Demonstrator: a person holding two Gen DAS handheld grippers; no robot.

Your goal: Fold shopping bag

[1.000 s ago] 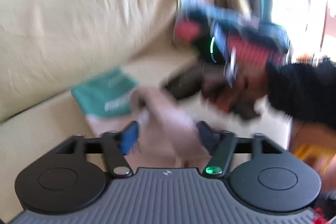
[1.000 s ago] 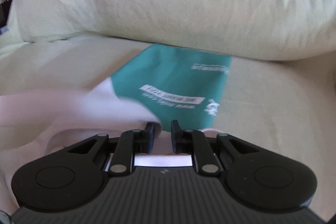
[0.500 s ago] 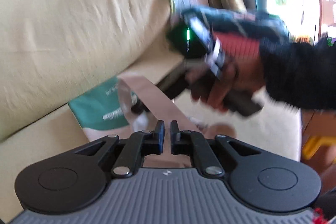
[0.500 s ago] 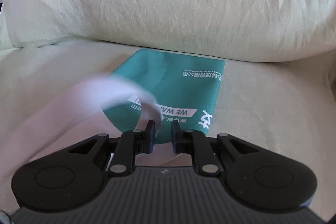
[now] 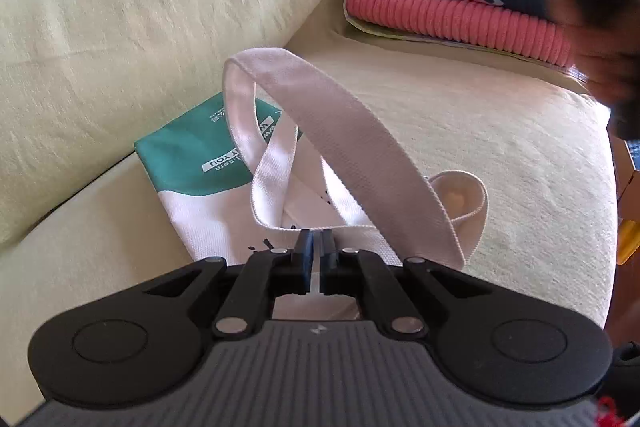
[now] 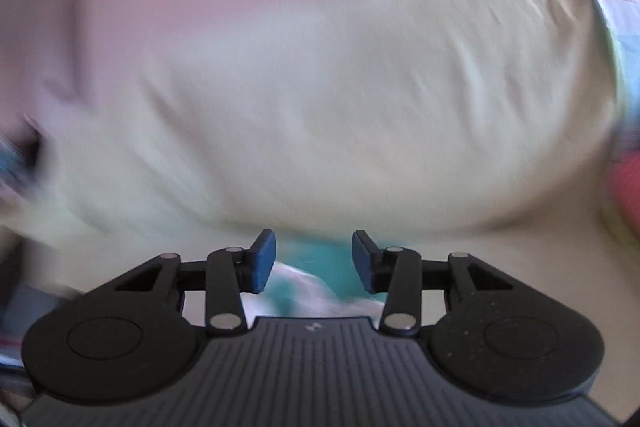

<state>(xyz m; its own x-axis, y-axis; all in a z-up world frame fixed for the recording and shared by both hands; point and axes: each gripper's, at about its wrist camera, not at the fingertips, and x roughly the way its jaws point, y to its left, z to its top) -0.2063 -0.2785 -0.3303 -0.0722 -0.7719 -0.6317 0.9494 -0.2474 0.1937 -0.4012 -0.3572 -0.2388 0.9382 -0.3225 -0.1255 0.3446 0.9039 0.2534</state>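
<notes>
the left gripper [image 5: 316, 247] is pinched tight on the white edge of the shopping bag [image 5: 208, 211], which lies on the couch seat [image 5: 460, 131] against the back cushion [image 5: 140, 7] (green end toward the cushion), one strap [image 5: 344, 143] looping up. the right gripper [image 6: 314, 259] hangs wide apart, holding nothing, above the blurred bag.

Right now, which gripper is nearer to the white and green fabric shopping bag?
Left. The left gripper is shut on the white and green fabric shopping bag at its top edge; the right gripper hovers open above it, apart.
</notes>
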